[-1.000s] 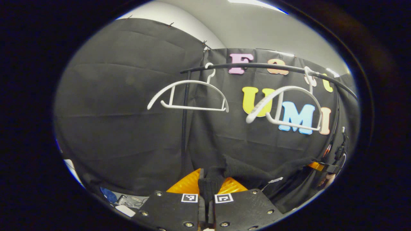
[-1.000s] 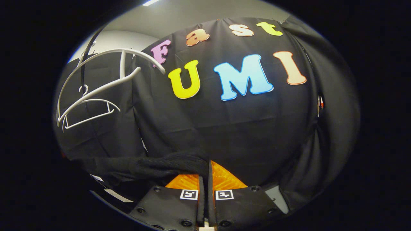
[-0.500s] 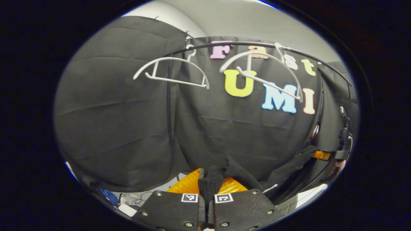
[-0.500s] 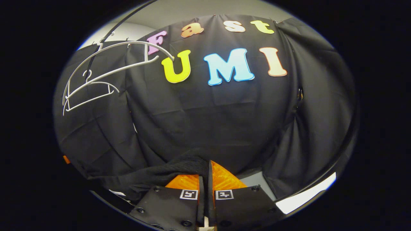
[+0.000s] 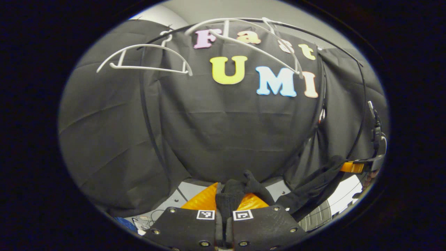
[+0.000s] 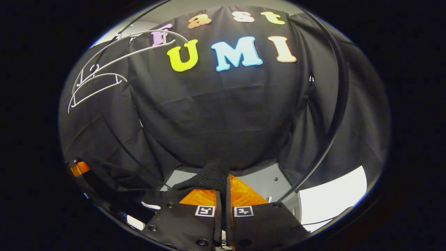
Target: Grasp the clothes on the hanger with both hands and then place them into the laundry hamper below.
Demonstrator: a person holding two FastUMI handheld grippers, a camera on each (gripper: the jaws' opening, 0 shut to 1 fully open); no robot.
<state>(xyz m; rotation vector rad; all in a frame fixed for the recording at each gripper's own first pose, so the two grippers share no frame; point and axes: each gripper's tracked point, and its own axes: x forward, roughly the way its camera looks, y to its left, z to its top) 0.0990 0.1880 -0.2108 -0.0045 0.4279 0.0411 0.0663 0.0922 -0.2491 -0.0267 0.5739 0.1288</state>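
Observation:
A black knit garment point(image 5: 240, 190) hangs stretched between my two grippers, off the hangers. My left gripper point(image 5: 226, 191) is shut on one end of it; the cloth point(image 5: 313, 181) runs right to my right gripper point(image 5: 352, 167). In the right gripper view, my right gripper point(image 6: 223, 182) is shut on the other end point(image 6: 209, 176), and the garment sags left toward my left gripper point(image 6: 78, 168). Two bare white hangers point(image 5: 143, 57) point(image 5: 251, 36) hang on the black rail point(image 5: 334, 43) well above. A ribbed pale thing point(image 5: 315, 218), maybe the hamper, peeks in at lower right.
The rack's black upright point(image 5: 148, 115) stands left of centre, and its curved rail point(image 6: 336, 104) sweeps down on the right. A grey base plate point(image 6: 259, 179) lies below. Cables and small items point(image 5: 143, 219) sit on the floor at lower left. A white surface point(image 6: 332, 198) lies at lower right.
Both grippers have come down with the garment held between them; the hangers and rail have risen in both views, and the grey base and floor now show below.

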